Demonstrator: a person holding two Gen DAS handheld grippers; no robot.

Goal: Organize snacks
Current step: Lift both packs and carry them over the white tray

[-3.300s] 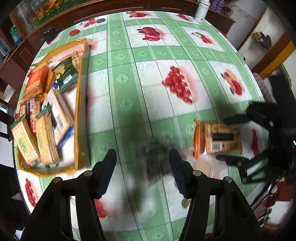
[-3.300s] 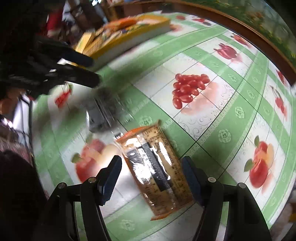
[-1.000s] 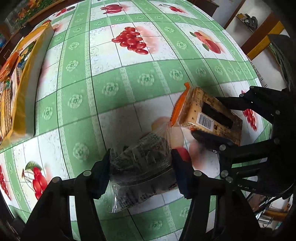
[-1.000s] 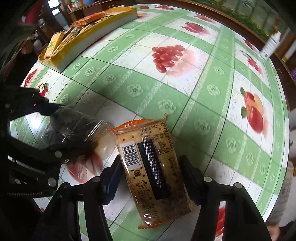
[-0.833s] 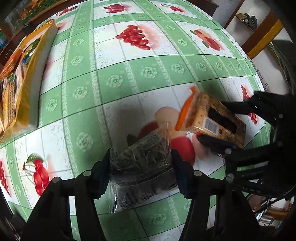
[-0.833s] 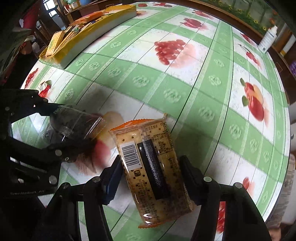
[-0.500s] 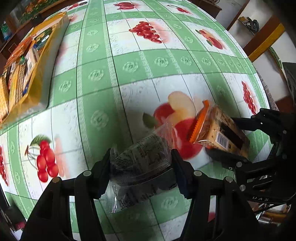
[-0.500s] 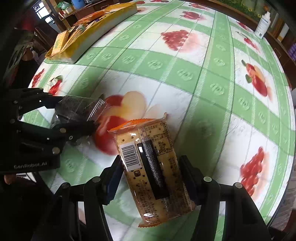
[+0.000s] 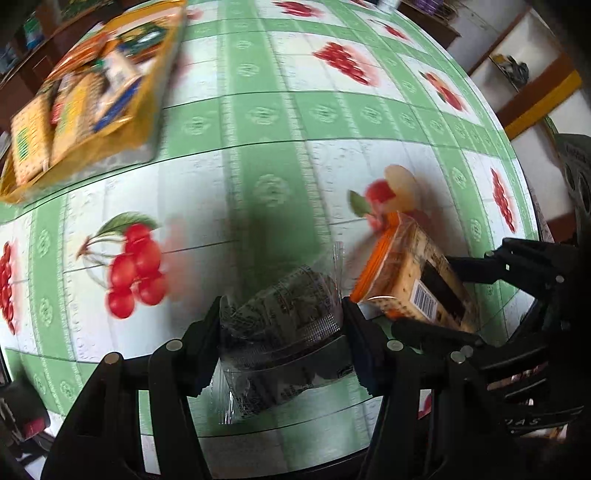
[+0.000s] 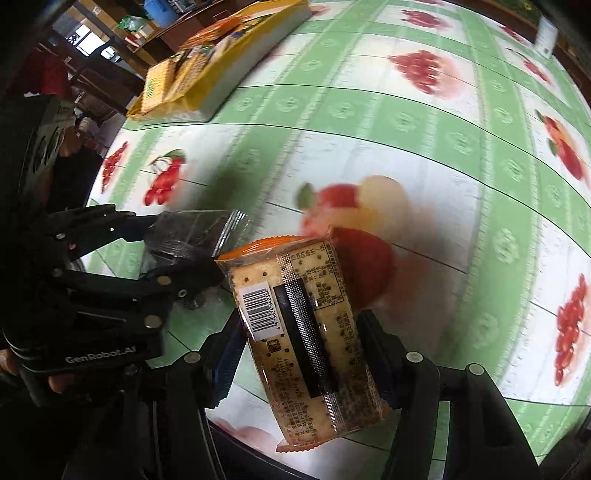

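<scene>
My left gripper (image 9: 282,325) is shut on a dark clear-wrapped snack packet (image 9: 284,332) and holds it above the table. My right gripper (image 10: 299,332) is shut on an orange cracker packet (image 10: 303,325) with a barcode, also held above the table. The cracker packet (image 9: 413,284) shows just right of the dark packet in the left wrist view. The dark packet (image 10: 188,236) and left gripper show at the left in the right wrist view. A yellow tray (image 9: 147,110) with several snack packs lies at the far left; it also shows in the right wrist view (image 10: 221,70).
The round table carries a green and white fruit-print cloth (image 9: 273,122). Its near edge (image 10: 406,458) lies just below both grippers. A white bottle (image 10: 545,31) stands at the far edge. Shelves and dark furniture surround the table.
Both grippers shut on their packets and lifted them off the table. They have since moved left and back toward the near edge, bringing the yellow tray closer in view.
</scene>
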